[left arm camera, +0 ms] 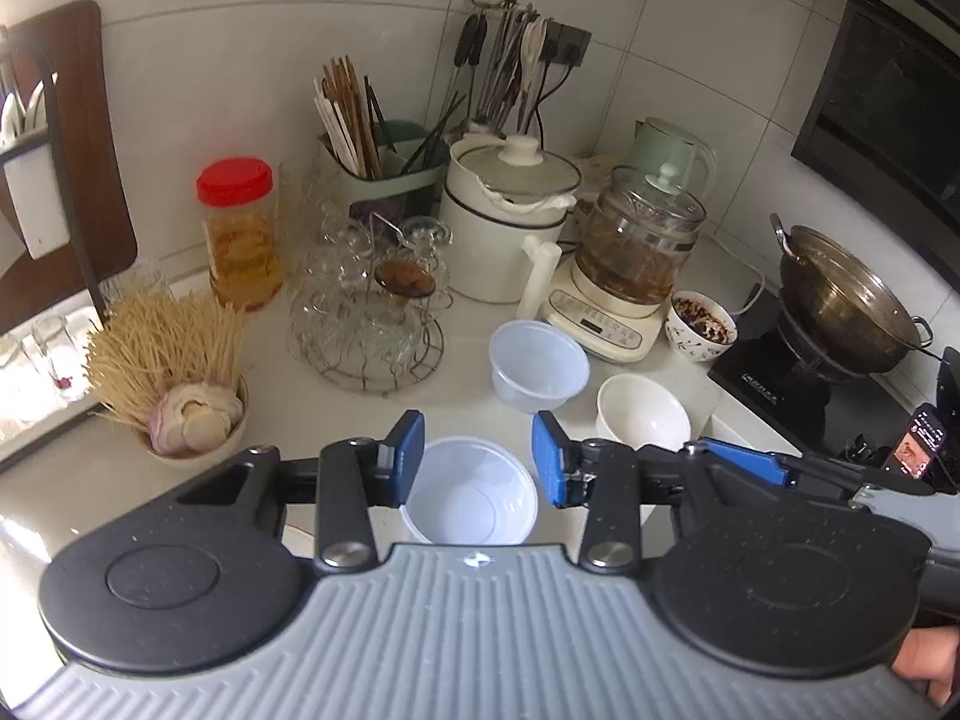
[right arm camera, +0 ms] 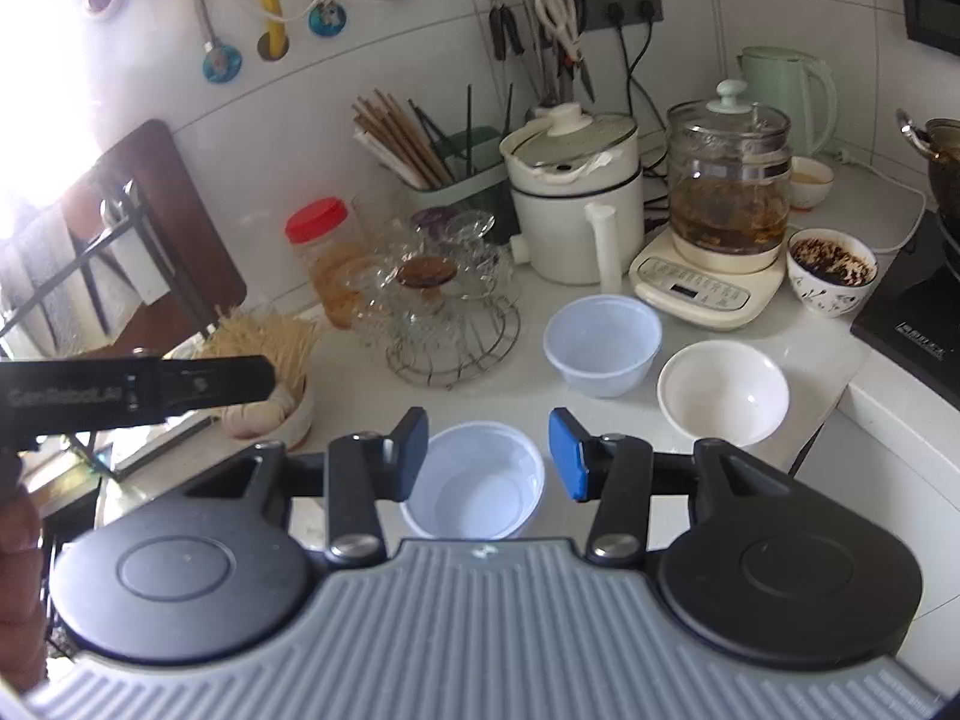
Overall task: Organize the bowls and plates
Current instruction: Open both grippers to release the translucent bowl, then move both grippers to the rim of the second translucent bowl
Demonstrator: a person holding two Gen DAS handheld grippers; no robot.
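The left wrist view alone shows the wok [left arm camera: 852, 294] on the black cooktop [left arm camera: 774, 372] and a phone [left arm camera: 921, 441] at the right edge; the right wrist view alone shows a small bowl [right arm camera: 811, 181] behind the glass kettle [right arm camera: 726, 180].

Both the left gripper [left arm camera: 478, 459] and the right gripper [right arm camera: 489, 456] stand wide open, holding nothing.

3 empty bowls sit on the white counter [left arm camera: 456, 354]: 1 near plastic bowl [left arm camera: 474, 495] below the jaws, 1 far plastic bowl [left arm camera: 538, 363] beyond it, and 1 white ceramic bowl [left arm camera: 642, 414] to the right. 1 patterned bowl [left arm camera: 701, 327] holds dark scraps.
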